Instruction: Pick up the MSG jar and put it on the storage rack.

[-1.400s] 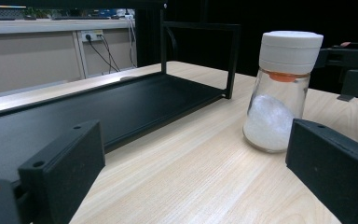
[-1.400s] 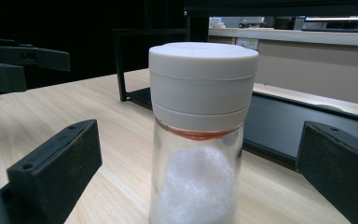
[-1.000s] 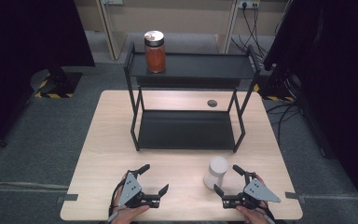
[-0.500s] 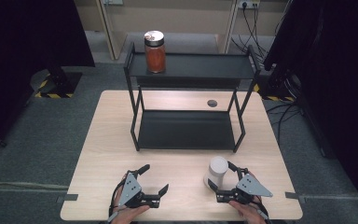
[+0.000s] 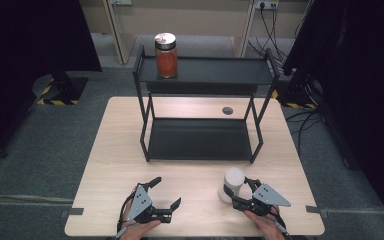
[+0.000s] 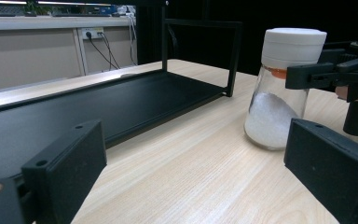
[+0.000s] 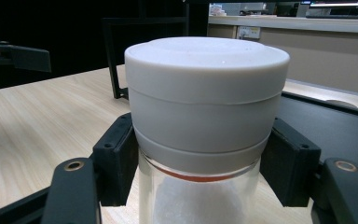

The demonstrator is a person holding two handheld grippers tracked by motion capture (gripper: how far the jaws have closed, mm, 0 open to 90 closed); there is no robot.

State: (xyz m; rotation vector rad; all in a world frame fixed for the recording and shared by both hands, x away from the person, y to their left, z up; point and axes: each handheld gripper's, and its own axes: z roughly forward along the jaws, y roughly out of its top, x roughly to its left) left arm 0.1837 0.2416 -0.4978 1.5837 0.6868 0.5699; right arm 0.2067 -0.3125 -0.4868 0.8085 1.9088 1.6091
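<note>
Now the right tongs (image 5: 236, 192) have just closed and clamp the white-lidded glass jar (image 5: 231, 184) just under its lid, jaws pressing on both sides. The jar stands upright on the desk (image 5: 110, 165) at about five o'clock from the black two-tier rack (image 5: 200, 140), near the desk's front edge, with white powder in its lower part. At seven o'clock the left tongs (image 5: 167, 192) rest spread wide, nothing between the jaws, well apart from the jar. An orange-filled jar (image 5: 166, 56) stands on the rack's top shelf at eleven o'clock.
</note>
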